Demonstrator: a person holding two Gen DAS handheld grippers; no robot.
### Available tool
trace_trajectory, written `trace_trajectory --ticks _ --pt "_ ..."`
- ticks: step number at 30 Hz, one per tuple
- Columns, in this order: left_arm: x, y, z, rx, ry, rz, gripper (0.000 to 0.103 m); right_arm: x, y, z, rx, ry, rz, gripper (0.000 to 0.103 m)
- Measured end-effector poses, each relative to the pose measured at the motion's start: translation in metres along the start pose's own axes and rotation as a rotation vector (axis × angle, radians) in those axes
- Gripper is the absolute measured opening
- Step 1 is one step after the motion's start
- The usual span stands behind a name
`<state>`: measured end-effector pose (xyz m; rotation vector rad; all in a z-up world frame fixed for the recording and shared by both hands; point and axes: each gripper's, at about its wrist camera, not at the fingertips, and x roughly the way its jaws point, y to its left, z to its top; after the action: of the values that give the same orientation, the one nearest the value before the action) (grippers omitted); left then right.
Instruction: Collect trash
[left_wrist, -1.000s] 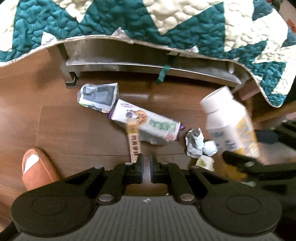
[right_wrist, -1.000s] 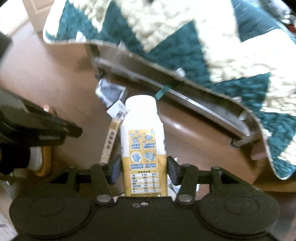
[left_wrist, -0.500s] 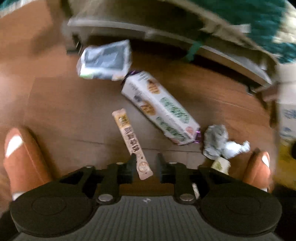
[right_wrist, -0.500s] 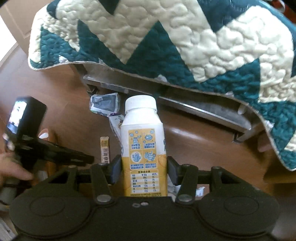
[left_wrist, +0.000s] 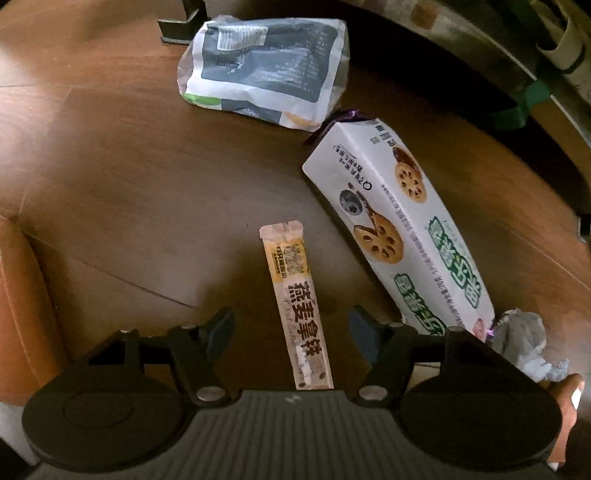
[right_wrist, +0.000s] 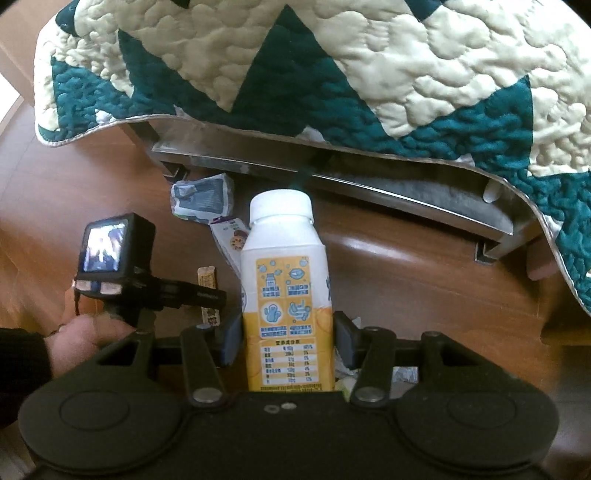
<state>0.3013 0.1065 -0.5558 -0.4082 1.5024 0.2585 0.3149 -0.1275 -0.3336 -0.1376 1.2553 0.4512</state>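
Left wrist view, read left to right: an orange slipper (left_wrist: 22, 306) sits at the 9 o'clock edge on the wooden floor (left_wrist: 122, 177). The left hand-held gripper (left_wrist: 291, 332) is spread wide, fingers apart and touching nothing. Between its fingers, running from centre down to 6 o'clock, lies a narrow sachet (left_wrist: 297, 306) flat on the floor, its lower end passing under the gripper body. At 12 o'clock a crumpled grey-and-white pouch (left_wrist: 262, 70) lies beside a dark frame foot. From there toward 4 o'clock stretches a long white biscuit pack (left_wrist: 399, 229), its upper corner just beside the pouch and its side near the sachet without touching it. At 4 o'clock a crumpled tissue (left_wrist: 524, 343) rests against the pack's lower end.

Right wrist view, left to right: at 9 o'clock a bare hand (right_wrist: 81, 336) holds the left tool, whose small camera screen (right_wrist: 105, 249) faces the lens. The sachet (right_wrist: 207, 291) shows partly behind that tool. At centre, the right hand-held gripper (right_wrist: 288, 343) is clamped on a white-capped bottle (right_wrist: 284, 291) with a yellow label, both pads pressed to its sides, the bottle upright along the fingers. Behind it lie the pouch (right_wrist: 203, 199) and biscuit pack (right_wrist: 231, 240). A teal-and-cream quilt (right_wrist: 332, 74) hangs over a metal bed frame (right_wrist: 369, 188) from 10 to 3 o'clock.
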Motion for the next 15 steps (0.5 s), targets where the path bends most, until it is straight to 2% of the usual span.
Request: trace_trajectory --ticks 5,8,10,14,15 --pt "0.01 -0.006 -0.001 0.004 -0.003 0.024 0.066 0.001 0.0 0.0 0.005 0.001 0.001 0.05" --pt "0.015 -0.006 -0.001 -0.013 0.008 0.028 0.055 0.002 0.0 -0.001 0.007 0.01 -0.001 0.05" --pt "0.018 -0.005 -0.002 -0.045 0.016 0.027 0.043 0.002 0.0 0.0 0.008 0.01 0.0 0.05" --pt "0.02 -0.008 -0.005 -0.029 -0.001 0.044 0.043 0.002 -0.001 0.001 0.018 0.008 0.004 0.05" --pt "0.02 -0.009 -0.006 -0.02 -0.007 0.047 0.039 0.002 -0.001 0.001 0.02 0.007 0.004 0.05"
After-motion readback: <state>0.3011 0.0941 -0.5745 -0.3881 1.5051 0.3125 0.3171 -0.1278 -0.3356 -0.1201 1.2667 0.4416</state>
